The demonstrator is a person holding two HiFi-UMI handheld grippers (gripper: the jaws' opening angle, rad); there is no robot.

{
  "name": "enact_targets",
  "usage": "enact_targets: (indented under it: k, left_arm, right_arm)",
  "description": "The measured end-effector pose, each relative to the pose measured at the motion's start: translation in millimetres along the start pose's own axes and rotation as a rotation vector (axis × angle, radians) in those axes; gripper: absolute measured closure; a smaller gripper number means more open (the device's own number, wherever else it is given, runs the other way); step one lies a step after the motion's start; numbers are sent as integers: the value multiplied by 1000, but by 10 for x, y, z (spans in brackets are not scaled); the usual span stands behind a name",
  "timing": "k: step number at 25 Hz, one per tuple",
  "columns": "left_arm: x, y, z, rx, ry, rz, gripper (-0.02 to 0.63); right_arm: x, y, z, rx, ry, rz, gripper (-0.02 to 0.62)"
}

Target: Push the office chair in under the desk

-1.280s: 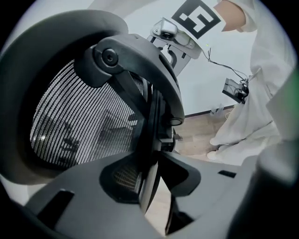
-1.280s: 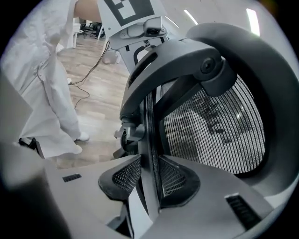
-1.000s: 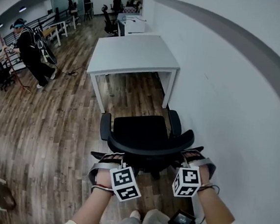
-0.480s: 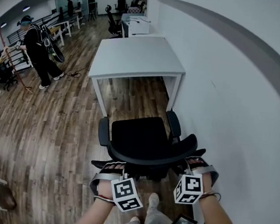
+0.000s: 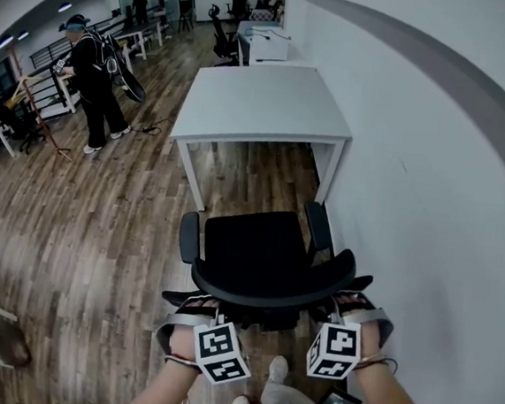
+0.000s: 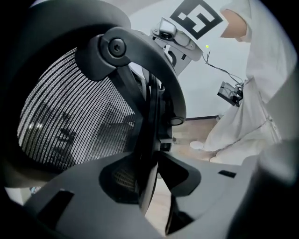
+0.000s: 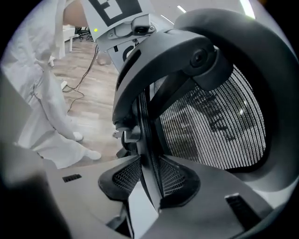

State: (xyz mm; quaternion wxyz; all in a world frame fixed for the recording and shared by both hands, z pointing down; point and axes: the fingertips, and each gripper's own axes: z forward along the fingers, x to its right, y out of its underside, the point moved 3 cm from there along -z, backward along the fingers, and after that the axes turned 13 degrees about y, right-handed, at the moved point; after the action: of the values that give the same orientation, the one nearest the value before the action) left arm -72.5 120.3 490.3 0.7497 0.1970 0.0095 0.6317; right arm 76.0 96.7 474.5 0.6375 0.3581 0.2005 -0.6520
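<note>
Wood-plank flooring runs down a long office, with a white wall close along the right.

The black office chair stands on those planks short of the white desk. Its seat faces the opening between the desk's two near legs, and no part of it is under the top. Bare boards lie between the seat front and the desk's near edge. The right armrest is near the wall.

Both grippers are on the curved backrest, which is the side nearest the person. The left gripper holds its left end and the right gripper its right end. In the left gripper view the jaws are partly closed, with the pads pressing the thin edge of the mesh backrest frame. The right gripper view shows the same grip, with the ribbed pads clamping the frame edge.

Farther off, a person in dark clothes stands on the left by other desks. More chairs and a white cabinet sit beyond the desk's far end.
</note>
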Motion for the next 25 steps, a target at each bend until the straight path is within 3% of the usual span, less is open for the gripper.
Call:
enact_targets:
  k: [10,21,25]
  left_arm:
    - [-234,124,58,-37,-3,16,488]
    - [-510,115,139,-47,-19,-20,488]
    - [-575,123,120,5,-45,-53,482]
  right_arm:
    - [104,-121,199,3,-7,14,465]
    - [350,-118,460,-8,13,26,463]
    - [402,-121,524,35,6,17,459]
